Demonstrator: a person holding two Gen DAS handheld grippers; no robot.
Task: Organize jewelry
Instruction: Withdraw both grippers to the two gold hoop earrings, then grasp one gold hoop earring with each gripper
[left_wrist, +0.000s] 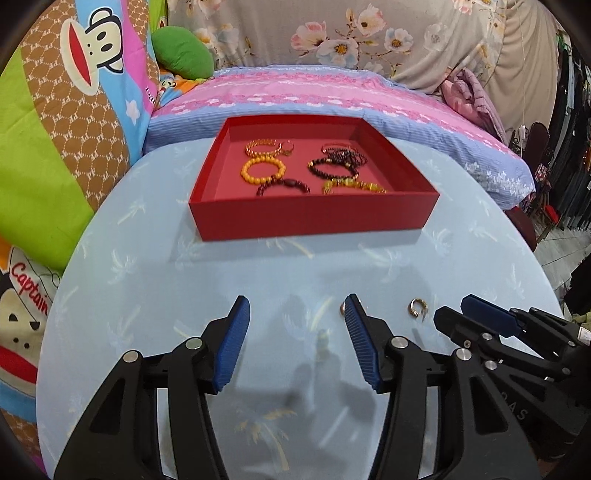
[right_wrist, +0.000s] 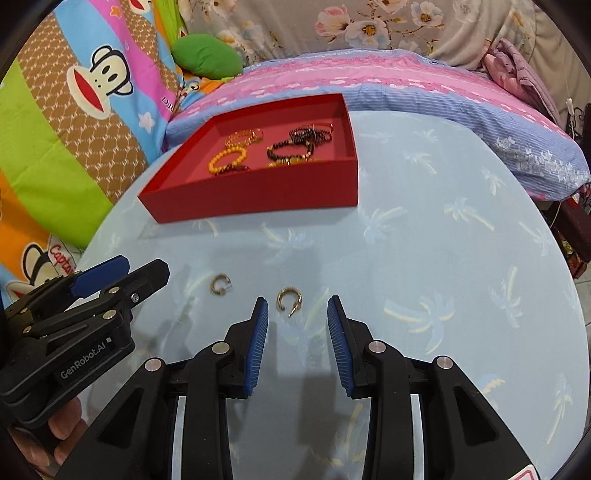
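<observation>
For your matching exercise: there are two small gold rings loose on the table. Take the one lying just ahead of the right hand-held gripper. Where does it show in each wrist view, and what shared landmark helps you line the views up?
Left wrist view: gold ring, lower right, on the blue tablecloth beside the right hand-held gripper.
Right wrist view: same ring, low centre, just ahead of the fingertips.
Shared landmark: red tray of bracelets, beyond the ring.

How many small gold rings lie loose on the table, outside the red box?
2. One ring lies just ahead of the right claw, near its left finger. The other ring lies further left, ahead of the left claw. None looks hidden.
</observation>
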